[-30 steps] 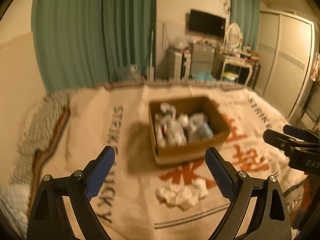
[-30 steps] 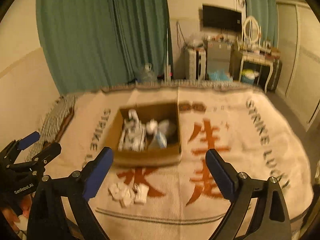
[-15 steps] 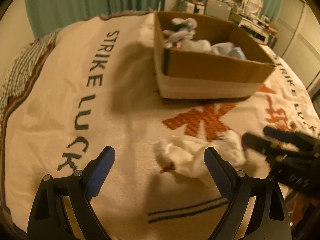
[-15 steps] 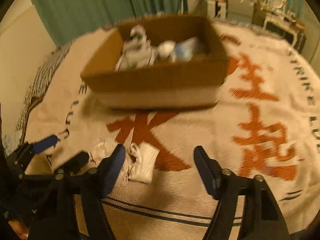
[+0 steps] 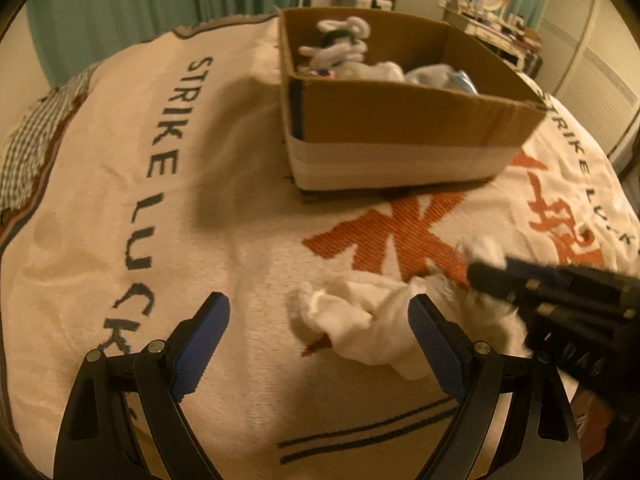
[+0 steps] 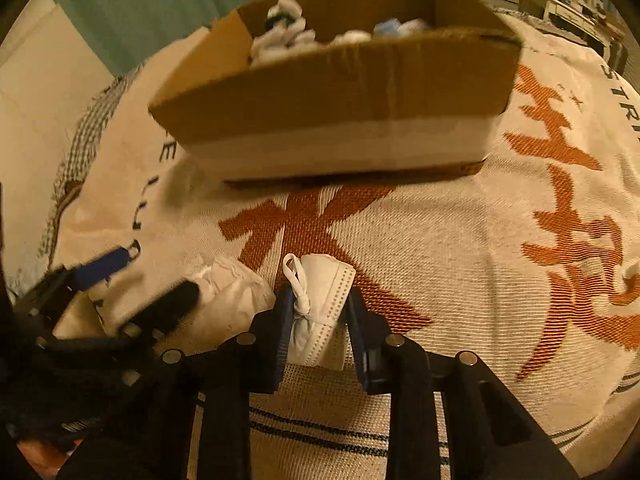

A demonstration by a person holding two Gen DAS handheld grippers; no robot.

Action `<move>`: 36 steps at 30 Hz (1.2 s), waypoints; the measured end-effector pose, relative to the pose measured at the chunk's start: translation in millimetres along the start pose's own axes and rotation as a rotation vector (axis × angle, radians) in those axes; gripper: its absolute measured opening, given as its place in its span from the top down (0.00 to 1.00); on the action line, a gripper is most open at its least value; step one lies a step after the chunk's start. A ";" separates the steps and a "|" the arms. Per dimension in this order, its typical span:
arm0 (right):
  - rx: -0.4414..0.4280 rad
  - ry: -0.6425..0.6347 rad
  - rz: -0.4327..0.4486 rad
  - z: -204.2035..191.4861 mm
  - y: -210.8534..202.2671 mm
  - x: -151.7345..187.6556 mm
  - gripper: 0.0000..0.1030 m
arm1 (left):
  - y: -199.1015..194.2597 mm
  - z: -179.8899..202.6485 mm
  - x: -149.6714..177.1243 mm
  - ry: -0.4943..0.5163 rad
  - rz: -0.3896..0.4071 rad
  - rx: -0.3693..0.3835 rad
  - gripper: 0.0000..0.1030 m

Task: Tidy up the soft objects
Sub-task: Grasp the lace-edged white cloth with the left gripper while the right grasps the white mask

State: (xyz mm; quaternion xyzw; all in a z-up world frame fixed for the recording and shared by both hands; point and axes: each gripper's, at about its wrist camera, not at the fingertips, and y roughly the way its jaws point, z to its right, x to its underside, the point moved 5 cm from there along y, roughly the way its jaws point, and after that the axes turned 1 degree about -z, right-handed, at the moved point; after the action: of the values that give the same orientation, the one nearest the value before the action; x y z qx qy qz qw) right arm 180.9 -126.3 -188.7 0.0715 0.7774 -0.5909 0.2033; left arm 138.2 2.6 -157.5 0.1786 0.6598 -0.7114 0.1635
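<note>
A white face mask (image 6: pixel 320 308) lies on the blanket and my right gripper (image 6: pixel 318 316) is shut on it. The same gripper shows in the left wrist view (image 5: pixel 552 292) at the right, over the far end of a crumpled white cloth pile (image 5: pixel 360 320). That pile shows in the right wrist view (image 6: pixel 228 296) too, left of the mask. My left gripper (image 5: pixel 316 340) is open, low over the blanket, with the pile between its jaws and just ahead. A cardboard box (image 5: pixel 400 120) with several soft items inside stands behind; it also shows in the right wrist view (image 6: pixel 340 92).
A cream blanket (image 5: pixel 160 240) with orange characters and dark lettering covers the bed. A checked cloth (image 5: pixel 28 148) lies at the left edge. Green curtains (image 5: pixel 160 4) and furniture stand beyond the bed.
Both grippers dropped from high above the bed to the white items in front of the box. The right gripper went from open to shut on the mask.
</note>
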 end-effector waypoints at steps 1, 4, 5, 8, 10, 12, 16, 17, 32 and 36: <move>0.006 0.001 0.007 0.8 -4.9 -3.6 0.75 | 0.2 2.8 1.2 0.007 -0.002 0.003 0.12; 0.033 -0.003 0.038 8.2 -19.3 -5.6 0.75 | 1.3 13.1 4.8 0.023 -0.011 0.019 0.12; 0.049 -0.003 0.045 12.2 -22.8 -5.7 0.75 | 2.1 15.9 5.5 0.026 -0.014 0.026 0.12; 0.081 0.002 0.050 22.9 -27.5 -5.0 0.75 | 8.5 24.6 8.7 0.026 -0.033 0.048 0.12; 0.085 0.010 0.050 28.7 -26.9 -4.8 0.75 | 14.6 29.7 10.5 0.029 -0.048 0.058 0.12; 0.087 0.014 0.049 32.2 -25.2 -4.3 0.75 | 20.2 33.0 11.3 0.033 -0.065 0.059 0.12; 0.088 0.011 0.041 36.8 -21.3 -3.7 0.75 | 31.7 35.0 11.7 0.023 -0.087 0.062 0.12; 0.086 0.013 0.039 38.4 -20.2 -3.5 0.75 | 34.6 34.4 11.2 0.021 -0.090 0.062 0.12; 0.081 0.008 0.043 36.9 -20.2 -7.0 0.75 | 26.5 31.6 8.7 0.043 -0.058 0.087 0.71; 0.086 -0.002 0.069 31.9 -36.8 -5.7 0.75 | 3.2 29.0 4.9 0.033 -0.014 0.109 0.71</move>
State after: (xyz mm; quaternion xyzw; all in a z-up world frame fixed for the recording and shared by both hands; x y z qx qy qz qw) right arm 180.5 -166.4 -160.7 0.1063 0.7483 -0.6165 0.2208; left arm 134.3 -26.6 -160.7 0.1944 0.6238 -0.7444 0.1378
